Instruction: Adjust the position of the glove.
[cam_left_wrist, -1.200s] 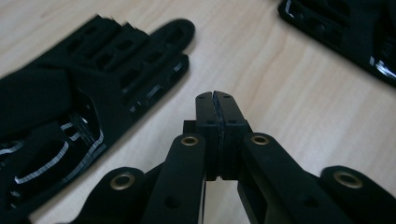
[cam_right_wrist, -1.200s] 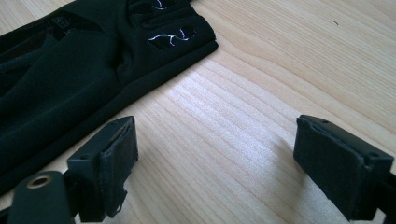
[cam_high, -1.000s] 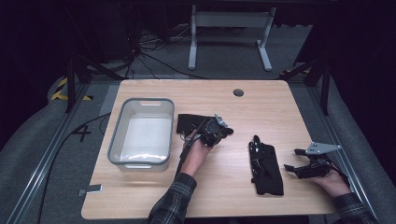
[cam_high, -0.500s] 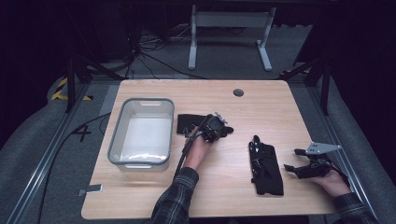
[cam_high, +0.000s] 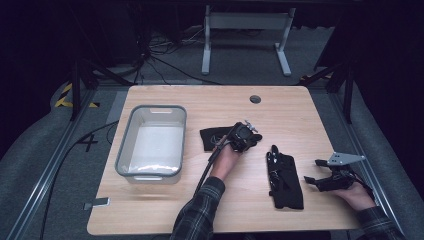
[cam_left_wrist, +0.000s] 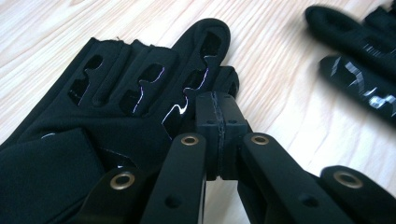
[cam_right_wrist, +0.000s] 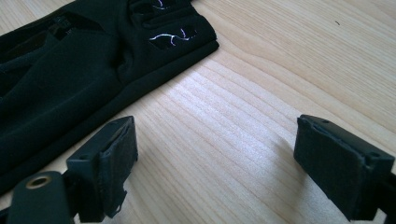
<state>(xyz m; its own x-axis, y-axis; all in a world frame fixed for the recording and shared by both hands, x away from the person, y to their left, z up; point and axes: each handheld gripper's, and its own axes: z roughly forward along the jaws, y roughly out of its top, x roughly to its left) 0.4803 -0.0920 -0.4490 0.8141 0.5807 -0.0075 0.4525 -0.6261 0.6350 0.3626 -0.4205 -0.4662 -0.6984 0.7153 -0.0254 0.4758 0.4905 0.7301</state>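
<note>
A black glove (cam_high: 215, 136) lies flat near the table's middle; in the left gripper view its cut-out fingers (cam_left_wrist: 140, 84) spread across the wood. My left gripper (cam_high: 248, 136) sits at that glove's right end, jaws pressed together (cam_left_wrist: 217, 116) on the tip of one glove finger. A second black glove (cam_high: 285, 177) lies lengthwise to the right and shows blurred in the left gripper view (cam_left_wrist: 359, 56). My right gripper (cam_high: 312, 180) rests low on the table just right of the second glove (cam_right_wrist: 70, 60), its jaws wide apart (cam_right_wrist: 215, 158) over bare wood.
A grey plastic bin (cam_high: 125, 145) with a pale inside stands at the table's left. A round cable hole (cam_high: 255, 99) sits near the far edge. The left gripper's cable (cam_high: 210, 162) trails back along the forearm.
My left gripper has shifted slightly to the right along the glove's end. The right gripper and second glove have stayed put.
</note>
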